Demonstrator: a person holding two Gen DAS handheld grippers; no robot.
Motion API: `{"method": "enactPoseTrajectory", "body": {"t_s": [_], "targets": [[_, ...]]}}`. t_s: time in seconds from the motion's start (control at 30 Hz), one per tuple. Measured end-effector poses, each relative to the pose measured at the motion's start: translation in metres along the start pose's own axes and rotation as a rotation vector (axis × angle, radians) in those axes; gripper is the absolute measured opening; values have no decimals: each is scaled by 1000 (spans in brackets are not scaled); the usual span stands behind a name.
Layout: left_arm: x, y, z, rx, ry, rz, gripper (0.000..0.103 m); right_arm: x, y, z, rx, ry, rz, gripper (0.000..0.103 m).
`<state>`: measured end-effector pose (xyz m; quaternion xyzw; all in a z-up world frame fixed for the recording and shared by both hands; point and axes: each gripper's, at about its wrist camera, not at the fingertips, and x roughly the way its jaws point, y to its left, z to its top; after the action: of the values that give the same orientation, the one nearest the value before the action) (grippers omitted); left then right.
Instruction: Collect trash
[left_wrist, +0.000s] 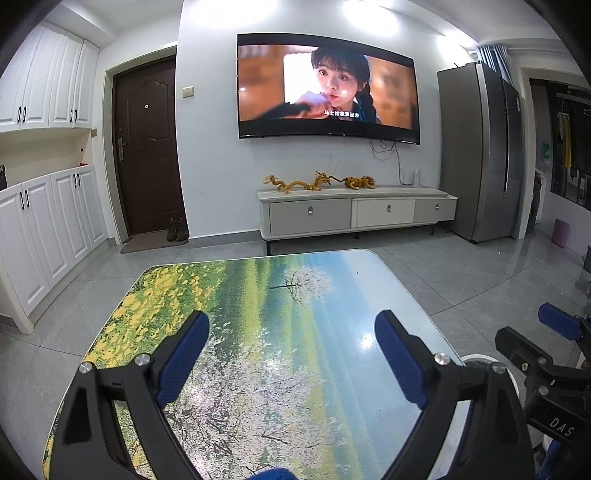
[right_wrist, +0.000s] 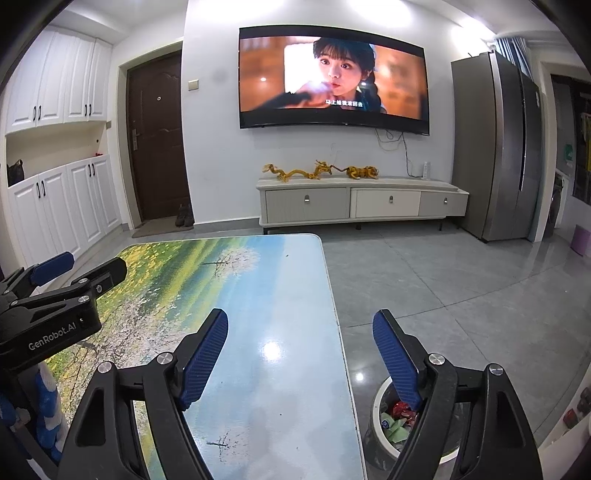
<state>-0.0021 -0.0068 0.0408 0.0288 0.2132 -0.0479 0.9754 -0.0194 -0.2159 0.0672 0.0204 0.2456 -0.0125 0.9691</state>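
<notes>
- "GenRobot.AI" printed on left gripper (right_wrist: 79, 267); "DAS" on right gripper (right_wrist: 299, 354).
- Both claws spread wide, gripping nothing.
- Glossy landscape-print table (right_wrist: 258, 295) bare.
- Trash (right_wrist: 397, 419) inside white bin (right_wrist: 380, 398) on grey floor tiles beside table.
- Wall TV (left_wrist: 328, 85) playing, subtitles unreadable.

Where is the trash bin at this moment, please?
In the right wrist view the trash bin stands on the floor at the lower right, beside the table's right edge and partly behind the right gripper.
</notes>
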Motion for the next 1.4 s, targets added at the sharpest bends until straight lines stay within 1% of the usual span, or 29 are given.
{"method": "enactPoseTrajectory", "body": {"t_s": [0.3, 0.8, 1.4], "targets": [[-2, -1, -5, 7, -2, -13, 91, 2, 1, -1, -2, -9, -25, 81], [2, -15, -11, 35, 12, -35, 91, -2, 4, -4, -4, -21, -55, 81], [2, -14, -14, 43, 17, -42, 91, -1, 2, -5, 0, -22, -78, 81]]}}
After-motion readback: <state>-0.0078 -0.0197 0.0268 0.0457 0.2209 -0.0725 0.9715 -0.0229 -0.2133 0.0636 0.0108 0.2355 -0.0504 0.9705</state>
